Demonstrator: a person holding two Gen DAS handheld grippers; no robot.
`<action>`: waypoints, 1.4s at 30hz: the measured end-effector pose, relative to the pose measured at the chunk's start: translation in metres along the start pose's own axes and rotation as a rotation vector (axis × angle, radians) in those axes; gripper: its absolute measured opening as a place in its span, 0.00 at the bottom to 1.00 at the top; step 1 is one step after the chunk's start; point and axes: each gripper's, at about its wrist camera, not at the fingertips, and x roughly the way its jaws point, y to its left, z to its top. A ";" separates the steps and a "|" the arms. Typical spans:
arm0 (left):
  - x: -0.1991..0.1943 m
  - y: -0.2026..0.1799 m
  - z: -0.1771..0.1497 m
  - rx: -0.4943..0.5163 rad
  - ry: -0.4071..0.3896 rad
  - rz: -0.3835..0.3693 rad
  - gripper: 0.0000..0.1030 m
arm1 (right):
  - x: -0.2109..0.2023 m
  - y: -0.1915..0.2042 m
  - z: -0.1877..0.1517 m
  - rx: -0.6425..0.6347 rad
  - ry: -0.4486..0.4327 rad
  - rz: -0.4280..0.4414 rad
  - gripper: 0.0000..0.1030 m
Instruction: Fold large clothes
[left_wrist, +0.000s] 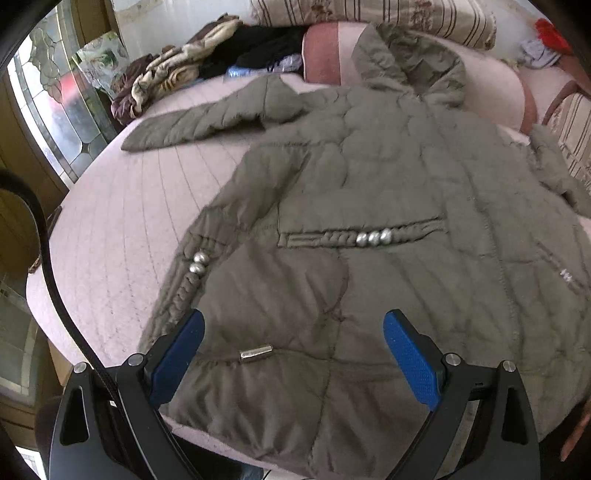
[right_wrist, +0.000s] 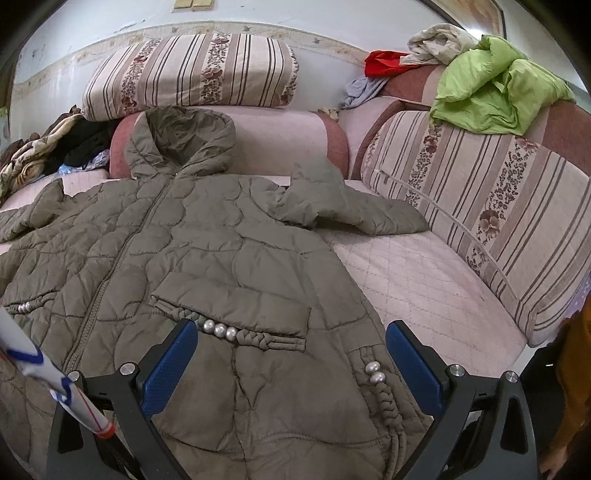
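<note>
A pale pink quilted sofa seat, backed by striped floral cushions, carries an olive-green quilted hooded jacket spread front-up, hood toward the seat's back edge, hem at the front edge, sleeves thrown out sideways. That flat layout likely readies it for folding. The left gripper and right gripper both hover over the hem near the front edge, jaws spread wide, gripping nothing.
</note>
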 end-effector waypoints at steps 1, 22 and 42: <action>0.004 -0.001 -0.001 0.009 0.005 0.009 0.95 | 0.000 0.000 0.000 0.001 0.000 -0.002 1.00; 0.025 -0.003 -0.007 0.057 -0.009 0.065 0.99 | 0.042 -0.101 -0.011 0.318 0.287 0.050 0.97; -0.050 0.099 0.018 -0.076 -0.161 0.023 0.98 | -0.010 -0.110 -0.026 0.247 0.330 0.076 0.57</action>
